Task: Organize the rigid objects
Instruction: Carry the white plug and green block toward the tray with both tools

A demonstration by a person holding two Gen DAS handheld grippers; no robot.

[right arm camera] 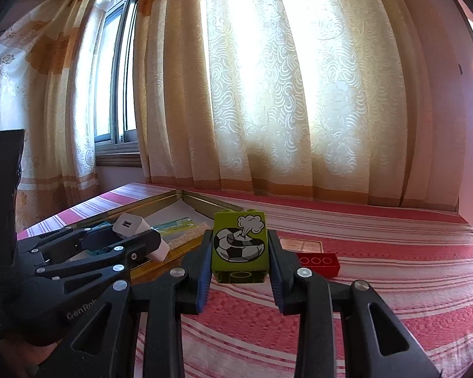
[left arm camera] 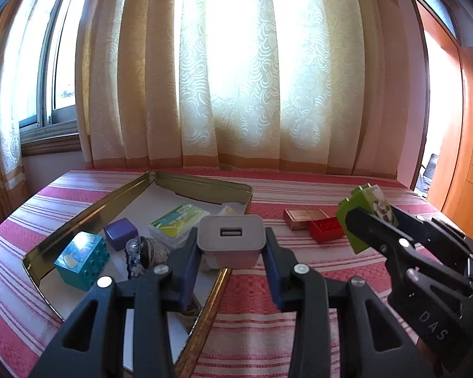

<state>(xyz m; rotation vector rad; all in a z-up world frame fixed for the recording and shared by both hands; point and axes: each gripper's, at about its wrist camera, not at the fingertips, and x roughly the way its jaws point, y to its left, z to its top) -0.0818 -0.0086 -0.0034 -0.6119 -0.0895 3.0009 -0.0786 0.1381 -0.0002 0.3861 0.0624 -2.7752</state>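
My left gripper (left arm camera: 231, 245) is shut on a white USB charger (left arm camera: 230, 236) and holds it above the near right rim of the gold metal tray (left arm camera: 78, 217). My right gripper (right arm camera: 240, 252) is shut on a green toy block with a football picture (right arm camera: 239, 245), held above the striped cloth to the right of the tray. The block also shows in the left wrist view (left arm camera: 359, 217), and the charger shows in the right wrist view (right arm camera: 132, 225). A red block (right arm camera: 318, 263) and a brown box (right arm camera: 301, 244) lie on the cloth beyond.
In the tray lie a teal block (left arm camera: 82, 260), a purple cube (left arm camera: 120, 233), a clear box with a green card (left arm camera: 178, 220) and a crumpled grey thing (left arm camera: 146, 252). The red striped cloth (right arm camera: 394, 283) covers the table. Curtains (left arm camera: 236, 78) hang behind.
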